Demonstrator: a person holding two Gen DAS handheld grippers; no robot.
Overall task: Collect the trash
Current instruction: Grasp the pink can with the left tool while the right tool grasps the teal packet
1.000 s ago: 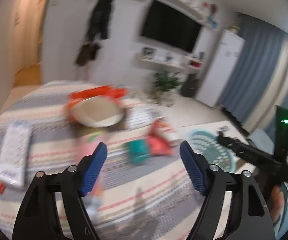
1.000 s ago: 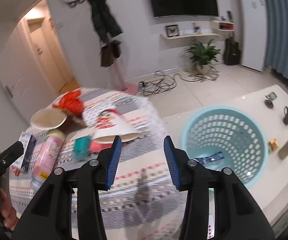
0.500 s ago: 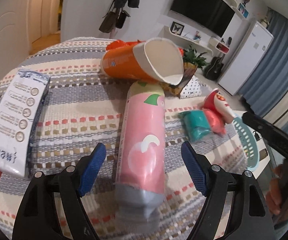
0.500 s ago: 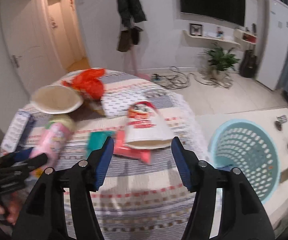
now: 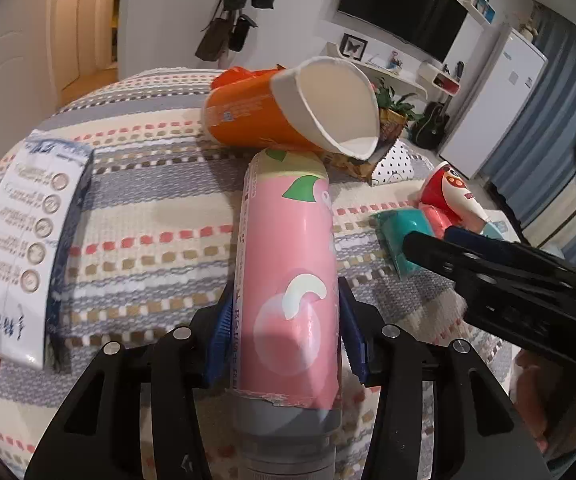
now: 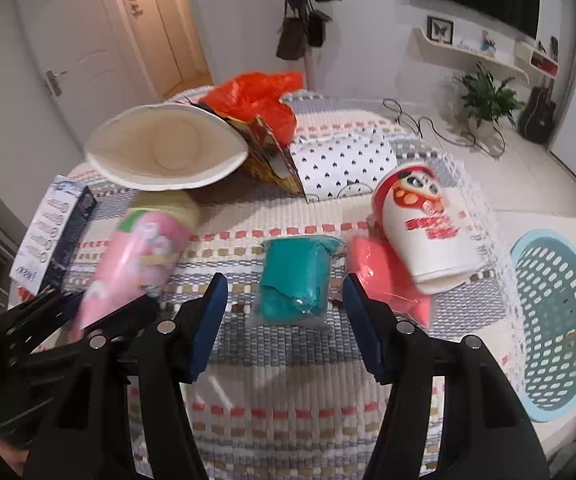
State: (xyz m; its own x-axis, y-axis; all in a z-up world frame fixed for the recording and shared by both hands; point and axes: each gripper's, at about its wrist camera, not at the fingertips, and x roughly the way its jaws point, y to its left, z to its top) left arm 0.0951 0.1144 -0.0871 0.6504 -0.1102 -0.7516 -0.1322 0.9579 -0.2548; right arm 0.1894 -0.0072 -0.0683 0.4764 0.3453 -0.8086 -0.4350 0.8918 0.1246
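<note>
**A:** so where's the bottle (image 5: pixel 288 276) sitting vs the fingers?

**B:** dead center in the left gripper (image 5: pixel 286 334). Jaws are closing, blue pads (image 5: pixel 220 330) hugging both sides of the pink label near the grey cap end. It lies lengthwise on the striped cloth (image 5: pixel 148 216), far end touching the orange cup (image 5: pixel 288 108).

**A:** and the right one?

**B:** right gripper (image 6: pixel 284 312) is right of the bottle, fingers spread wide, not holding anything. Teal packet (image 6: pixel 293 280) lies between them, untouched. Basket (image 6: pixel 555 320) is far right of the bottle.
</note>
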